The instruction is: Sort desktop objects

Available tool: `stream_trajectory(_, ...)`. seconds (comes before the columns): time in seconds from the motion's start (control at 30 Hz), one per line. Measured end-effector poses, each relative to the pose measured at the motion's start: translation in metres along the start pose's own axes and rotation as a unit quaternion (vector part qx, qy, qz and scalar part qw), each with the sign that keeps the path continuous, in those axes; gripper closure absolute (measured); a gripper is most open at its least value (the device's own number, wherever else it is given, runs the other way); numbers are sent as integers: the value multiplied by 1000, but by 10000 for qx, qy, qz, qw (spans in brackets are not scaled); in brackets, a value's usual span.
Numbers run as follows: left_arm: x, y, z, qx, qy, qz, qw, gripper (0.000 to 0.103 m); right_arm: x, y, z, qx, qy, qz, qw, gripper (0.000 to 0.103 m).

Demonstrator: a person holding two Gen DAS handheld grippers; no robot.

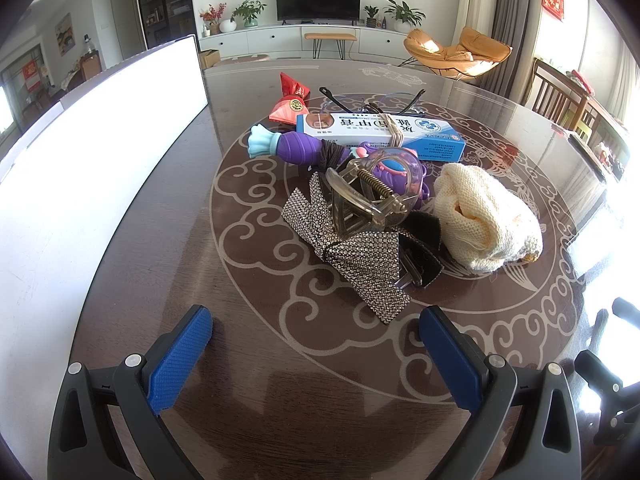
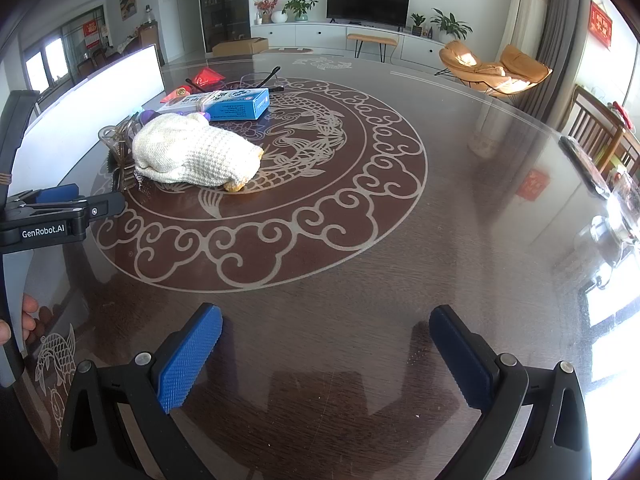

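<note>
My left gripper (image 1: 316, 344), spread and empty, faces the bow (image 1: 352, 256) just ahead, long axis diagonal; right gripper (image 2: 326, 344), also spread, sits farther.

this is a home living room: a flat television (image 1: 318, 0) stands on a long white cabinet (image 1: 280, 38) with potted plants (image 1: 405, 14), an orange lounge chair (image 1: 456, 54) sits by curtains (image 1: 476, 4), and a dark patterned table (image 2: 360, 240) fills the foreground.

Your left gripper (image 1: 316, 336) and right gripper (image 2: 326, 336) both hover low, jaws spread wide, nothing held; left sits beside right.
</note>
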State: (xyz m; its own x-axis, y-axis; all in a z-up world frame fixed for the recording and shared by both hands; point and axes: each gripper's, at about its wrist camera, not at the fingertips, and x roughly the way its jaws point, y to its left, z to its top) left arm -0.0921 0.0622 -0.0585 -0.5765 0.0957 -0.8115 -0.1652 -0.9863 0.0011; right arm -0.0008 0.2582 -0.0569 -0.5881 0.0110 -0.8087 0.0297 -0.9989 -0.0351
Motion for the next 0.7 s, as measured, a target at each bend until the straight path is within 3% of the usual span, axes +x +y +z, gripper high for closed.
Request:
stream_trajectory(0.57,-6,-3,-7,106,4,-89,9999,0,1,0,0,-5,-3,-15,10000,0)
stream_trajectory(0.7,-30,-2,-22,292,-373,-412,9980,0,1,0,0,-6,-3,-15,10000,0)
